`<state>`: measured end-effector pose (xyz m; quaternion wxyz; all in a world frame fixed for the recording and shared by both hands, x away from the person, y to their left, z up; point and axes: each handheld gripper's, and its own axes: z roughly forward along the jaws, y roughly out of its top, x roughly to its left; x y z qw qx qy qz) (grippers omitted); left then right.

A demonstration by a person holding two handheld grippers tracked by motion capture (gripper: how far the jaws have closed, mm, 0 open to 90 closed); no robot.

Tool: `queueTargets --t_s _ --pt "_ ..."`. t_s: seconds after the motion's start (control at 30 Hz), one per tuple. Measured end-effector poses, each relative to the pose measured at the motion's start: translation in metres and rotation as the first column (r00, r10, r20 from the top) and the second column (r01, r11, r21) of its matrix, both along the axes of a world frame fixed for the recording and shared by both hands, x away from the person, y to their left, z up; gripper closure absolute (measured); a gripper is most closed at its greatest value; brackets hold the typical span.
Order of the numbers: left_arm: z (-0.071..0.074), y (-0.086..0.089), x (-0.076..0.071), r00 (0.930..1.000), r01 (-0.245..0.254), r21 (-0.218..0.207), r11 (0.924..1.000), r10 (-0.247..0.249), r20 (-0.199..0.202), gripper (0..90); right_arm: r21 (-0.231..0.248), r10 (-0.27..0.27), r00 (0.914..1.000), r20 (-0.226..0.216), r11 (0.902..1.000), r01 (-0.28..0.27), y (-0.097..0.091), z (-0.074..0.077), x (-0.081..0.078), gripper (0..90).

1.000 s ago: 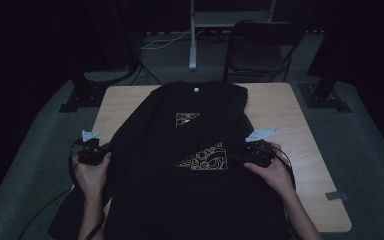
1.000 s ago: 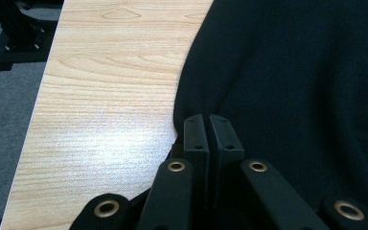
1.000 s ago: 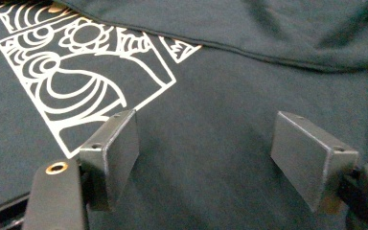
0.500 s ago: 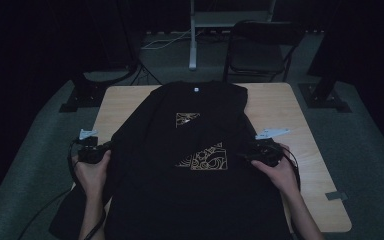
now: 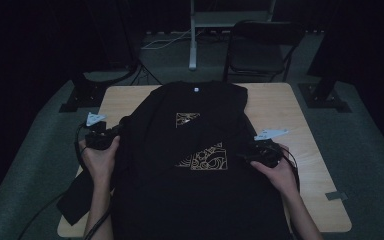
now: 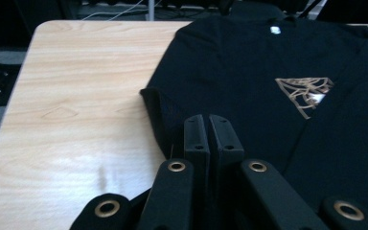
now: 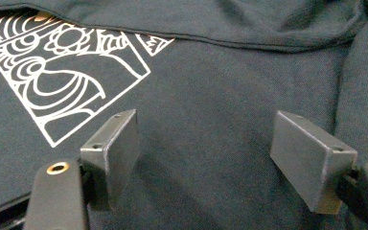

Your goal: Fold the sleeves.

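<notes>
One small white label (image 6: 274, 29) inside black T-shirt (image 5: 200, 165) collar

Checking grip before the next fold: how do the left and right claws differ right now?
The left claw has its jaws pressed together at the black T-shirt's edge beside bare table; the right claw stands wide open over the shirt's printed front. Both are hand-held.

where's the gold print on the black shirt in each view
High view: gold print at the picture's centre, on the shirt between the two hands.
Left gripper view: a gold triangle at right, above the shut jaws.
Right gripper view: white-looking print at upper left, beyond the open jaws.
Shared landmark: the fold edge that cuts across the print.
</notes>
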<state>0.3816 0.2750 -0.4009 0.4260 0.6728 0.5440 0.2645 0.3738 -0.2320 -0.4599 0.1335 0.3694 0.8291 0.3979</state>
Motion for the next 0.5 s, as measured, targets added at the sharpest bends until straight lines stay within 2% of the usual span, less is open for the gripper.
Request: queueTargets --t_s 0.3,0.5 --pt "0.016 -0.019 0.006 0.999 0.036 0.014 0.9993 -0.036 0.027 88.2 -0.003 -0.001 1.0 0.002 1.0 0.001 0.0 0.0 0.0 24.4" --pt "0.025 -0.037 0.008 0.9956 0.086 0.03 0.9958 -0.087 0.035 88.2 -0.016 -0.001 1.0 0.007 0.9999 0.001 0.002 0.0 -0.001 24.3"
